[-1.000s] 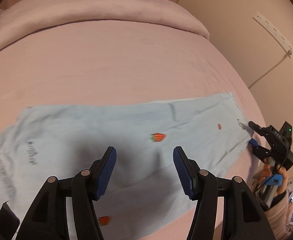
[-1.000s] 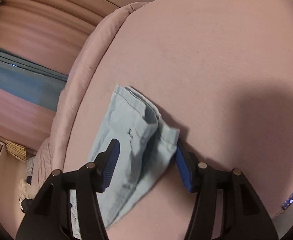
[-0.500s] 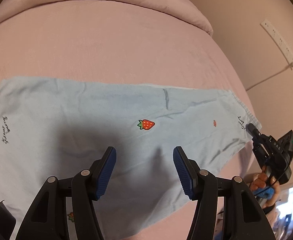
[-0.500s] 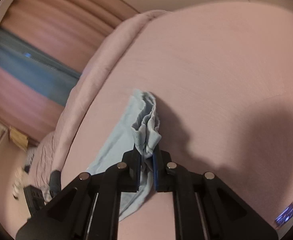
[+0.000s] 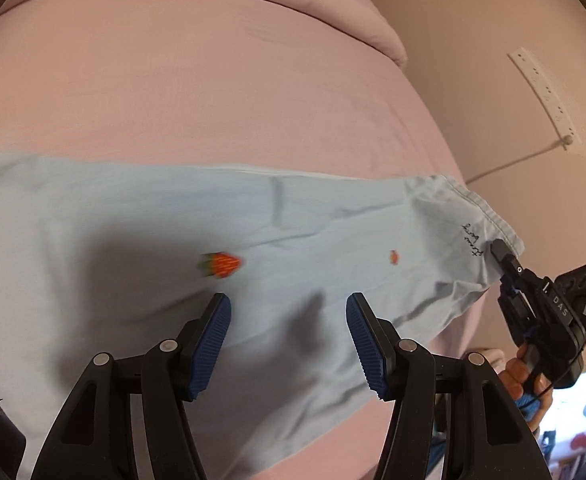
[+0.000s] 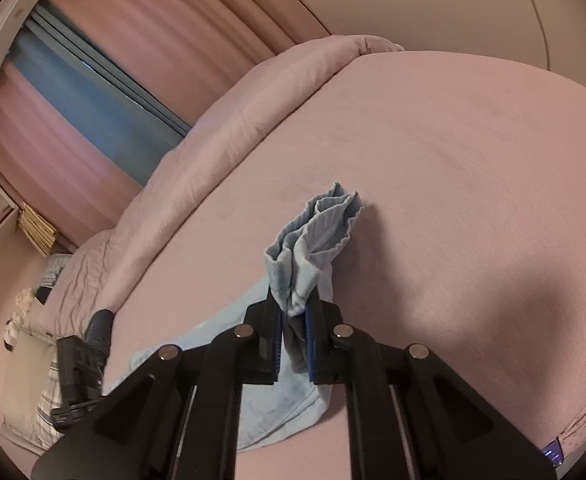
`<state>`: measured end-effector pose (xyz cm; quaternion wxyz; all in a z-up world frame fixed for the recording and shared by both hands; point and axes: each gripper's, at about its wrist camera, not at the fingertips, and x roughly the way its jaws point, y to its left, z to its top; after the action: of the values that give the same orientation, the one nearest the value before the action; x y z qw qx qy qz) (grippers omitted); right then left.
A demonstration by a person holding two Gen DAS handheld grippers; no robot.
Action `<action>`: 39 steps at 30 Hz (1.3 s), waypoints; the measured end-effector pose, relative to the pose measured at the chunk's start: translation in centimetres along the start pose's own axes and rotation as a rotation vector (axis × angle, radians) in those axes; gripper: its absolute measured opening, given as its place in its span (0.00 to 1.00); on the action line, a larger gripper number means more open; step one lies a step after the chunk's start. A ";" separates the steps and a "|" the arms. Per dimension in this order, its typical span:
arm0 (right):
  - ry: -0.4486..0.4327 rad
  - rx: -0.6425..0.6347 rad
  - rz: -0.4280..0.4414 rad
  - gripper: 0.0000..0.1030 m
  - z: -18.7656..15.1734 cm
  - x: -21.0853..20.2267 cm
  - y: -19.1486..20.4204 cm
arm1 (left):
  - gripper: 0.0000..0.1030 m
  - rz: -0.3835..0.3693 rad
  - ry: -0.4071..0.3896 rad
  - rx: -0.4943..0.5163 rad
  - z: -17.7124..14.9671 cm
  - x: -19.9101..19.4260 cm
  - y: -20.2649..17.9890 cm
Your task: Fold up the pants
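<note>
Right claw (image 6: pixel 293 320) pinches one end of pale blue pants (image 5: pixel 253 280) on a pink bed (image 5: pixel 213 100); left claw (image 5: pixel 289 320) hovers open above them.

The right claw's jaws have just closed on a bunched hem, which stands up between the blue pads, the rest trailing down onto the bed. The left claw's jaws stand apart with nothing between them, poised above the pants' middle near a strawberry motif (image 5: pixel 221 265). The pants lie flat across the bed, one pair only. The fold seems to be just starting: the gripped end likely needs carrying over toward the far end, the left claw steadying or taking cloth. Two claws, two strawberry motifs visible, one wall power strip (image 5: pixel 545 100).
</note>
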<state>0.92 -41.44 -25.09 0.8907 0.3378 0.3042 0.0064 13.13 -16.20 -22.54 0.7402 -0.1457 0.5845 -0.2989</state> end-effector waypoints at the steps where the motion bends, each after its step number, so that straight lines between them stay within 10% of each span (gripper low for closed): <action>1: -0.001 -0.005 0.004 0.10 0.3 -0.1 0.1 | 0.57 -0.017 0.019 -0.008 0.0 0.7 0.2; 9: 0.047 -0.209 0.070 0.10 -0.4 0.6 6.0 | 0.57 -0.129 0.007 -0.125 -0.4 0.4 3.3; 17: 0.177 -0.491 0.137 0.10 -6.0 3.5 14.2 | 0.57 -0.440 -0.231 -0.336 -3.0 -6.8 9.1; 22: 0.251 -0.649 0.106 0.10 -10.1 6.1 16.6 | 0.57 -0.495 -0.182 -0.382 -2.7 -6.9 10.3; 29: 0.223 -0.953 0.002 0.11 -15.4 7.0 17.8 | 0.57 -0.383 -0.035 -0.362 -0.9 -4.2 10.3; 33: 0.205 -1.042 0.005 0.10 -16.3 6.7 18.5 | 0.17 -0.327 -0.060 -0.328 -0.7 -5.4 10.3; 39: 0.156 -1.161 0.002 0.11 -17.8 6.3 20.9 | 0.09 -0.224 -0.152 -0.224 -2.0 -9.8 11.0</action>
<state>0.40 -13.26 -26.29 0.9050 -0.2066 0.3151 0.1977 12.84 -1.35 -21.75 0.7236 -0.3136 0.5365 -0.3004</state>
